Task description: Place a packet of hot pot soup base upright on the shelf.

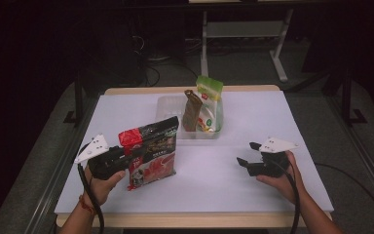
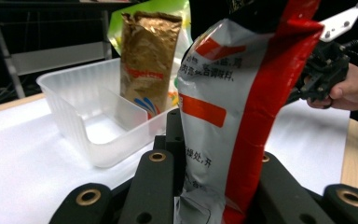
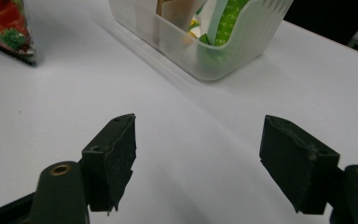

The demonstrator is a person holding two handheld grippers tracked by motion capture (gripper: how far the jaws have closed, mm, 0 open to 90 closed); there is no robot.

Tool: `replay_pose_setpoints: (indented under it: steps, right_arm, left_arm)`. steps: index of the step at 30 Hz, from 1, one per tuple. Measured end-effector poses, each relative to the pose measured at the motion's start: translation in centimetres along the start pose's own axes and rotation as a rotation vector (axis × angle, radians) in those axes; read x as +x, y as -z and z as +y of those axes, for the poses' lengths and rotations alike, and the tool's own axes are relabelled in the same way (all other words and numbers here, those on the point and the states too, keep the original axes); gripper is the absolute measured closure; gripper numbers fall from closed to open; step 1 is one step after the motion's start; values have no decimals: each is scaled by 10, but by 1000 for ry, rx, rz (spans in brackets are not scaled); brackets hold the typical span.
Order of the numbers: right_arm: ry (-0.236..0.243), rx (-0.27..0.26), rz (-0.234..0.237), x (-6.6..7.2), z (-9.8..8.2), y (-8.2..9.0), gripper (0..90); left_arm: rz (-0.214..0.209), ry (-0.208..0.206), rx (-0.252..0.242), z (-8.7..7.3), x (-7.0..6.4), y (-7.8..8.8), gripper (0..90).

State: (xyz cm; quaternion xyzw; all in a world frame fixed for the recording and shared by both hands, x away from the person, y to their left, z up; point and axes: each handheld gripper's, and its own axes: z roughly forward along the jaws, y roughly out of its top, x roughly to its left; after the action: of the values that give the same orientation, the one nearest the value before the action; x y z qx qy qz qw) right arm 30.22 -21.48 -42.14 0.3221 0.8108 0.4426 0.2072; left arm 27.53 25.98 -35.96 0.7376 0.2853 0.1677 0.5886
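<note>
Your left tool is clenched on the red-and-black snack pouch near the desk's front left corner, pinching only its lower edge. The floppy top could sag and snag the clear plastic bin's rim, or slip free. Your right tool rests released, holding nothing.

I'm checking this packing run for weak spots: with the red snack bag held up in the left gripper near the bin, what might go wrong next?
The left gripper pinches the red snack bag at one edge only, so the bag may swing or slip out. In the clear bin the brown pouch and green pouch stand loosely upright; lowering the bag in could knock them over. The right gripper is open and away from the bin, so nothing steadies it.
</note>
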Motion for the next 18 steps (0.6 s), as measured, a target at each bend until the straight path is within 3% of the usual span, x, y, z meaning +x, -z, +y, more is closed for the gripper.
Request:
replay_pose_setpoints:
  steps: [18]
  right_arm:
    - [4,-4,27,1,-1,0,256]
  left_arm:
    - [76,-8,-98,34,11,-3,789]
